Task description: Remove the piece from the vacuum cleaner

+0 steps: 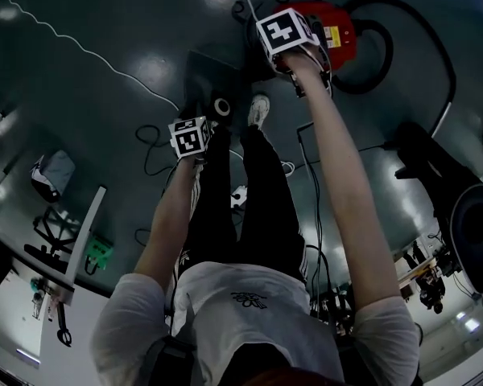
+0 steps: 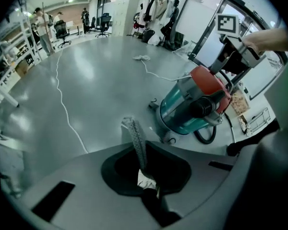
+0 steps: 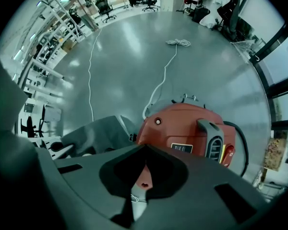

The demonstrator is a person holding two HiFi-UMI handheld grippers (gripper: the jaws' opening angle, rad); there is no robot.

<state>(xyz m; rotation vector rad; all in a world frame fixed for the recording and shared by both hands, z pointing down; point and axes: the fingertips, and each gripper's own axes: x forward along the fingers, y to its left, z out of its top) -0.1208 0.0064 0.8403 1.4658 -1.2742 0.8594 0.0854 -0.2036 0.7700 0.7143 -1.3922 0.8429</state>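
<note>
The vacuum cleaner (image 1: 338,32) stands on the grey floor, with a red lid (image 3: 182,128) over a teal drum (image 2: 182,111). My right gripper (image 1: 302,71) points straight down onto the lid and seems shut on a red part of it (image 3: 143,178). In the left gripper view it (image 2: 228,68) stands on the lid's top. My left gripper (image 1: 209,117) hangs left of the vacuum, apart from it. Its jaws (image 2: 134,135) are shut into one thin grey strip with nothing seen between them. A black part with a pale ring (image 1: 220,107) lies at its tip; whether it is held is unclear.
A dark grey slab (image 1: 205,75) lies on the floor left of the vacuum. The black hose (image 1: 402,22) loops round the vacuum's right side. A white cable (image 1: 80,47) runs across the floor. My shoe (image 1: 259,111) stands beside the vacuum. A black chair (image 1: 467,223) is at right.
</note>
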